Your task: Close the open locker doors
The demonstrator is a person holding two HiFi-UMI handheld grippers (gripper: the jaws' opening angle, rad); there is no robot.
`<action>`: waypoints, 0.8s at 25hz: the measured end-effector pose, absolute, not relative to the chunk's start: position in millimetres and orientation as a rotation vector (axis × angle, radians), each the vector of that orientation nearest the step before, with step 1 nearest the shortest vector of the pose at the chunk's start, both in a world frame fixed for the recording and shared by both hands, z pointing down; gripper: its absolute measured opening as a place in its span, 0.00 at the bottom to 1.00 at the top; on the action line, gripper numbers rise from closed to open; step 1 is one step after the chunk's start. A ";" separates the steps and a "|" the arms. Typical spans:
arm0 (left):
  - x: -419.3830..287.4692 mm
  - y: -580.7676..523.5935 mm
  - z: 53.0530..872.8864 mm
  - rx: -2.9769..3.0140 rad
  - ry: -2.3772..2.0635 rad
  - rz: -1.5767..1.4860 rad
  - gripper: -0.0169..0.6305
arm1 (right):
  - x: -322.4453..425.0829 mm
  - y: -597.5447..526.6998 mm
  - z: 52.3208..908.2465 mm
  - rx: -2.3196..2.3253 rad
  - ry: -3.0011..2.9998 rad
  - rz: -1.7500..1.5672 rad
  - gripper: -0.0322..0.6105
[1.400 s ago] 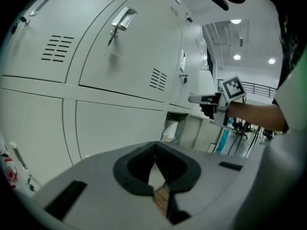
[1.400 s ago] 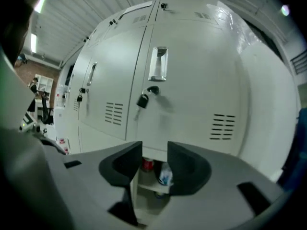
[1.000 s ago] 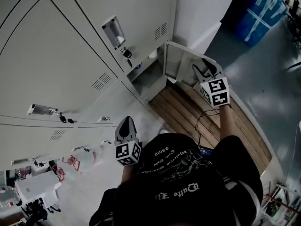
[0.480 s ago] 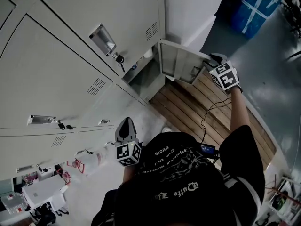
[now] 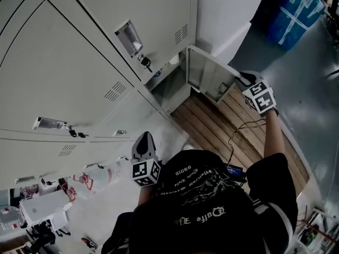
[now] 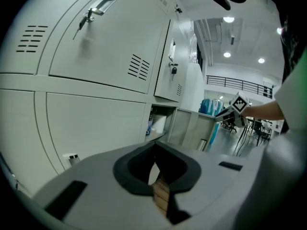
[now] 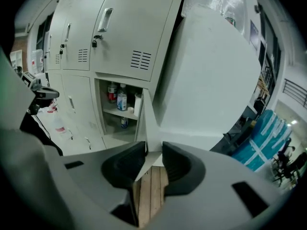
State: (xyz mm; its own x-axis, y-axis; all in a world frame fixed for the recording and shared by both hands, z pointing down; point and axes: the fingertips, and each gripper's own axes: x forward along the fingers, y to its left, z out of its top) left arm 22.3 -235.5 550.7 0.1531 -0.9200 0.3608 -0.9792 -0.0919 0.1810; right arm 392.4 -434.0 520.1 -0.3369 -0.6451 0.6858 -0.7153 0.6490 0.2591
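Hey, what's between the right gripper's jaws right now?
The lower corner of the open locker door, seen in the right gripper view; the right gripper is closing its jaws on it.

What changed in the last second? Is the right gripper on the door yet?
The right gripper moved from the inner side of the open locker door out to its free edge. Its jaws are closing, with that edge between the pads. Unchanged: the door is still open, and the left gripper is still low and shut on nothing.

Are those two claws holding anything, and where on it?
The right gripper is closing its jaws on the open locker door, at the bottom corner of its free edge. The left gripper holds nothing.
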 end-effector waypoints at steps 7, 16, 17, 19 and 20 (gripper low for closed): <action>28.5 -235.6 550.9 2.092 -1.779 0.219 0.04 | 356.1 -393.2 517.2 1.037 -2.187 0.154 0.21; 32.9 -240.0 544.8 2.095 -1.757 0.160 0.04 | 296.0 -358.5 516.0 1.070 -2.387 0.262 0.22; 33.1 -240.9 543.6 2.099 -1.756 0.158 0.04 | 288.2 -356.0 516.1 1.061 -2.403 0.270 0.22; 33.5 -241.3 543.0 2.105 -1.755 0.165 0.04 | 272.2 -351.6 516.2 1.035 -2.432 0.286 0.23; 34.0 -241.3 543.6 2.106 -1.755 0.171 0.04 | 264.7 -349.6 516.0 1.021 -2.446 0.292 0.23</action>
State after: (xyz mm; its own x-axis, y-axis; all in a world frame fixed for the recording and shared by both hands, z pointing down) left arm 34.0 -241.3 543.6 0.2077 -0.9181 0.3376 -0.9660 -0.1381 0.2186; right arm 264.7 -349.6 516.0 -0.6121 -0.6135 0.4990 -0.7137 0.7003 -0.0145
